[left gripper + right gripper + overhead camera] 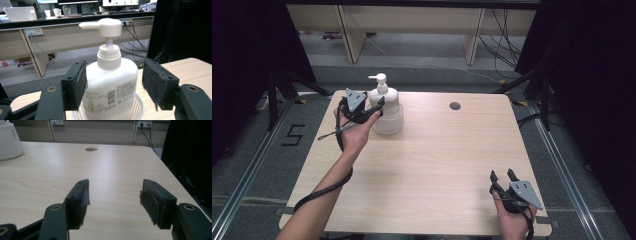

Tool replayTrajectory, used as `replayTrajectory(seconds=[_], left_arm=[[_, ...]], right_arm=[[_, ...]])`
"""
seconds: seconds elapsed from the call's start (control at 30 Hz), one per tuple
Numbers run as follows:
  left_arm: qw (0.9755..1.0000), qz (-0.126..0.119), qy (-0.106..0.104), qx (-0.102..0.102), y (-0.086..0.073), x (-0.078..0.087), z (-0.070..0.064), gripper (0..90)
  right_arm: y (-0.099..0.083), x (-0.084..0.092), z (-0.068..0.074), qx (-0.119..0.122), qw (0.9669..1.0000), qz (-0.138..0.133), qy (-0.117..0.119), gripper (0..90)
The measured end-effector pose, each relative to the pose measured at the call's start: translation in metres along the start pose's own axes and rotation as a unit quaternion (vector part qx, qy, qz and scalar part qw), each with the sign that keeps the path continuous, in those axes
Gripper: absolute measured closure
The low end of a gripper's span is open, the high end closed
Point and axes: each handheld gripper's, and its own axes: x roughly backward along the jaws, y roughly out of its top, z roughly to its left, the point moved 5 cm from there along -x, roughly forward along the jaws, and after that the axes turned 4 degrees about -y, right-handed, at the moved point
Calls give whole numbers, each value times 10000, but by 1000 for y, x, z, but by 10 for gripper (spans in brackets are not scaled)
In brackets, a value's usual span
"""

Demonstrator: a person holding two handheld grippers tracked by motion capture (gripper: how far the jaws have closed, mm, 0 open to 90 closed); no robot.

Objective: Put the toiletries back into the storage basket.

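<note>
Left gripper [113, 82] has its jaws wide open around the soap bottle [110, 85] – pads look just off it, nothing gripped. The bottle stands in a white ribbed basket [388, 122] at the table's [437, 165] far left. Looks like a release or pre-grab; next it squeezes or backs away. Right gripper [113, 200] sits open and empty, near right.

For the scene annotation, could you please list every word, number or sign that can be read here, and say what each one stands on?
"5": dark marking on the grey floor left of the table.
Back label of the white pump bottle: a barcode and lines of small print, too blurred to read.
Yellow label beside the wall sockets: too small to read.
Monitor screens on the far desk: nothing legible.
</note>
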Motion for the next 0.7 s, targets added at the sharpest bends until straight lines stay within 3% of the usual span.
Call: replayTrajectory(seconds=[0.03,0.1,0.2,0.23,0.3,0.43,0.5,0.53,0.7], left_arm=[[10000,-26,-7,5,-2,4,0,360],[10000,-39,-14,-39,-6,12,0,359],[10000,-64,-37,-23,-14,23,-1,359],[10000,-70,-48,-2,-17,26,-2,359],[9999,-62,-78,-25,-23,33,-4,359],[9996,-136,-210,116,-34,47,-9,358],[9996,-146,-233,95,-40,53,-11,361],[9996,-146,-243,69,-41,55,-12,360],[9996,-161,-216,-19,-53,68,-13,359]], right_arm=[[0,0,-1,89,10000,-32,-30,402],[0,-1,0,41,10000,-16,75,402],[0,0,1,8,10000,-7,-52,401],[-1,0,2,-35,10000,51,4,401],[0,-1,1,165,9998,-46,-39,401],[0,-1,0,154,9999,-43,-44,401],[-1,-2,3,-16,9999,10,104,400],[-1,-1,1,92,9999,45,-6,400],[-2,0,2,48,9999,95,-6,398]])
